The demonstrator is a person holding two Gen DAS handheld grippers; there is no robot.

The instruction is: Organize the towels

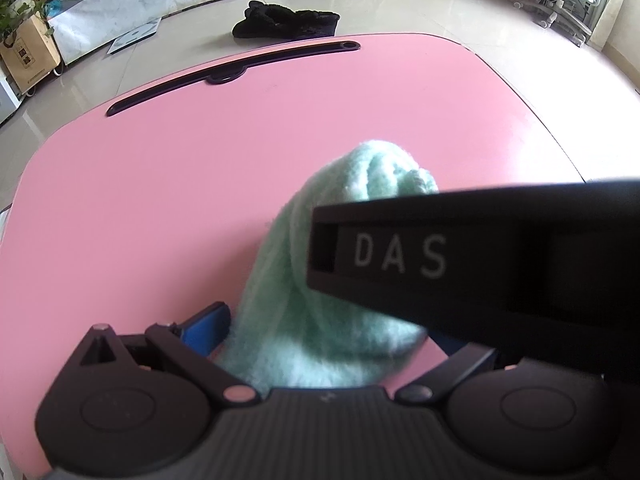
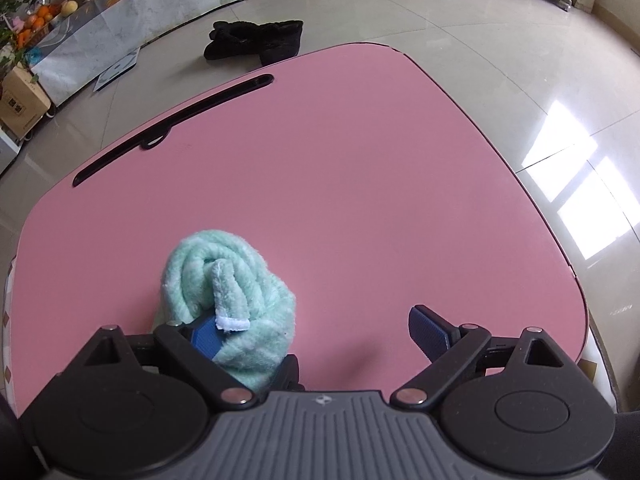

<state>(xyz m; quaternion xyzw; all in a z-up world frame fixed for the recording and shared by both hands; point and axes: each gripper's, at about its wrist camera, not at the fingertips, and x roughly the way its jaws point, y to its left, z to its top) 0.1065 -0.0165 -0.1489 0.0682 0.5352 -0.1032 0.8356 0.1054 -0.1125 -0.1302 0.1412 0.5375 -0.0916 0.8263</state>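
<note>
- One rolled mint towel (image 2: pixel 224 304) lies near the pink counter's (image 2: pixel 360 184) near edge.
- My right hand-held gripper (image 2: pixel 316 332) stands parted, gripping nothing; one pad touches the roll, probably steadying it.
- My left hand-held gripper (image 1: pixel 320 332) straddles the towel; I cannot tell its grip.

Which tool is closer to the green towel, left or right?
Left: the towel fills the left tool's gap. The right tool is open, only its left pad touching it.
</note>
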